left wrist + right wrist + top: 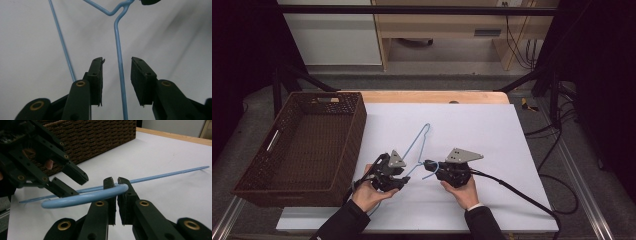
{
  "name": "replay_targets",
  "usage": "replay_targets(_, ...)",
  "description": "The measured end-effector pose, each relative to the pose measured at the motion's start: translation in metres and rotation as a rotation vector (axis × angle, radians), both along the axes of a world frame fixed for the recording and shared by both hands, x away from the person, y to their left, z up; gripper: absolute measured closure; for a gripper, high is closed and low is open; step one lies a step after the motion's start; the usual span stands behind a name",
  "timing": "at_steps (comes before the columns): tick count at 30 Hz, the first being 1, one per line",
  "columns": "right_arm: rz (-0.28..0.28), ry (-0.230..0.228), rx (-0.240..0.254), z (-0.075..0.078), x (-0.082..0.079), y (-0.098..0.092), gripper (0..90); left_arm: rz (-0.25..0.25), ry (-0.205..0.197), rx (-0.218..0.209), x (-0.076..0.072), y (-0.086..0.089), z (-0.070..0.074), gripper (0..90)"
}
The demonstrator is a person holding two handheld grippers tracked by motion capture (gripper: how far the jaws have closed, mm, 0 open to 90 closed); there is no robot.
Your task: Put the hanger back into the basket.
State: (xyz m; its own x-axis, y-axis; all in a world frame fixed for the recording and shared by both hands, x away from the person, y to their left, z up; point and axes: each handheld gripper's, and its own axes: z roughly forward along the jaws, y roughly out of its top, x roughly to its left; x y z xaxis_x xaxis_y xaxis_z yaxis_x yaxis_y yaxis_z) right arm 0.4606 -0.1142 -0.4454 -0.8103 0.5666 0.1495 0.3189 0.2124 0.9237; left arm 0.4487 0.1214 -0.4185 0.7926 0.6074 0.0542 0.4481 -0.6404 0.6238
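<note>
Overhead first: blue wire hanger [421, 141] lies on the white worktop [492, 130], hook end near, between both hands; far tip points toward the worktop's far edge. Left gripper [398, 176] sits at one wire near the hook, right gripper [432, 165] at the hook itself. Wicker basket [307, 145] stands empty just left of the hanger, its rim close beside the left hand. Judged early: hanger taken up at the hook, not yet lifted or put anywhere

Left gripper view: fingers [97, 77] stand part open, one hanger wire [121, 75] running up between them, touching neither pad

Right gripper view: fingers [110, 192] pinched shut on the hook's curve [90, 196]. Basket wall [95, 137] just beyond

Room: open worktop right and far; basket crowds the left side
</note>
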Motion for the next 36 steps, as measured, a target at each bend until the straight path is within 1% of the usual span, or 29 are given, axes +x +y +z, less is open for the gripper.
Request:
replay_targets(2, 0.003, -0.004, -0.001, 0.000, 0.000, 0.000, 85.6, -0.002, 0.006, 0.017, 0.002, -0.004, -0.004, 62.4)
replay_targets(5, 0.003, -0.002, -0.002, 0.000, 0.000, 0.000, 85.6, -0.010, -0.002, 0.034, 0.002, -0.011, -0.010, 68.3)
replay_targets(6, 0.001, 0.002, -0.003, 0.000, 0.000, 0.000, 85.6, -0.006, -0.006, 0.036, 0.002, -0.013, -0.011, 70.1)
replay_targets(7, 0.001, 0.002, -0.003, 0.000, 0.000, 0.000, 85.6, -0.009, -0.008, 0.041, 0.002, -0.013, -0.012, 70.1)
replay_targets(9, 0.004, -0.004, -0.004, 0.000, 0.000, 0.000, 85.6, 0.000, -0.015, 0.022, 0.001, -0.014, -0.013, 76.5)
replay_targets(10, 0.003, -0.002, -0.003, 0.000, 0.000, 0.000, 85.6, 0.001, -0.020, 0.021, 0.001, -0.013, -0.012, 78.5)
replay_targets(11, 0.003, -0.002, -0.003, 0.000, 0.000, 0.000, 85.6, 0.000, -0.025, 0.018, 0.000, -0.013, -0.012, 78.5)
replay_targets(12, 0.004, -0.004, -0.004, 0.000, 0.000, 0.000, 85.5, 0.008, -0.033, 0.020, -0.001, -0.014, -0.011, 82.2)
replay_targets(13, 0.001, 0.000, -0.002, 0.001, 0.000, 0.000, 85.5, 0.008, -0.033, 0.020, -0.001, -0.014, -0.011, 83.6)
replay_targets(15, -0.002, -0.001, -0.003, 0.002, -0.001, -0.001, 85.5, 0.014, -0.036, 0.017, -0.001, -0.014, -0.011, 84.3)
replay_targets(16, -0.003, -0.003, -0.004, 0.002, -0.001, -0.001, 85.4, 0.025, -0.047, 0.012, -0.002, -0.015, -0.012, 84.6)
replay_targets(17, -0.003, -0.003, -0.004, 0.002, -0.001, -0.001, 85.4, 0.025, -0.047, 0.012, -0.002, -0.015, -0.012, 85.1)
replay_targets(18, -0.004, -0.007, -0.005, 0.002, -0.001, -0.001, 85.2, 0.045, -0.059, 0.013, -0.003, -0.015, -0.012, 85.7)
replay_targets(22, -0.002, -0.007, -0.003, 0.003, -0.002, -0.001, 84.4, 0.063, -0.062, 0.010, -0.004, -0.015, -0.012, 86.9)
replay_targets(23, -0.002, -0.005, -0.002, 0.003, -0.002, -0.001, 83.6, 0.067, -0.072, 0.013, -0.005, -0.015, -0.011, 87.0)
replay_targets(25, -0.013, -0.003, -0.007, 0.005, -0.002, -0.002, 79.4, 0.069, -0.071, 0.015, -0.005, -0.015, -0.010, 87.0)
replay_targets(26, -0.015, -0.002, -0.009, 0.005, -0.003, -0.003, 78.0, 0.068, -0.072, 0.002, -0.005, -0.013, -0.009, 87.1)
replay_targets(27, -0.016, -0.012, -0.014, 0.006, -0.004, -0.003, 76.2, 0.068, -0.072, 0.002, -0.005, -0.013, -0.009, 87.1)
replay_targets(28, -0.018, -0.012, -0.017, 0.007, -0.005, -0.004, 74.0, 0.073, -0.078, -0.007, -0.005, -0.010, -0.006, 87.1)
replay_targets(29, -0.018, -0.010, -0.019, 0.008, -0.006, -0.004, 72.4, 0.073, -0.078, -0.007, -0.005, -0.010, -0.006, 87.1)
replay_targets(30, -0.016, -0.010, -0.020, 0.009, -0.007, -0.005, 70.6, 0.075, -0.085, -0.021, -0.006, -0.007, -0.002, 87.2)
replay_targets(31, -0.016, -0.010, -0.020, 0.009, -0.007, -0.005, 70.6, 0.075, -0.085, -0.021, -0.006, -0.007, -0.002, 87.2)
replay_targets(32, -0.015, -0.019, -0.028, 0.012, -0.010, -0.007, 66.0, 0.069, -0.087, -0.032, -0.006, -0.003, 0.004, 87.2)
replay_targets(33, -0.015, -0.019, -0.028, 0.012, -0.010, -0.007, 66.0, 0.069, -0.087, -0.032, -0.006, -0.003, 0.004, 87.3)
replay_targets(34, -0.021, -0.026, -0.035, 0.016, -0.013, -0.009, 60.7, 0.068, -0.087, -0.046, -0.007, -0.001, 0.006, 87.3)
replay_targets(35, -0.021, -0.026, -0.035, 0.016, -0.013, -0.009, 60.7, 0.068, -0.090, -0.056, -0.007, 0.001, 0.009, 87.3)
replay_targets(36, -0.025, -0.030, -0.036, 0.018, -0.015, -0.011, 58.2, 0.066, -0.090, -0.063, -0.008, 0.002, 0.011, 87.3)
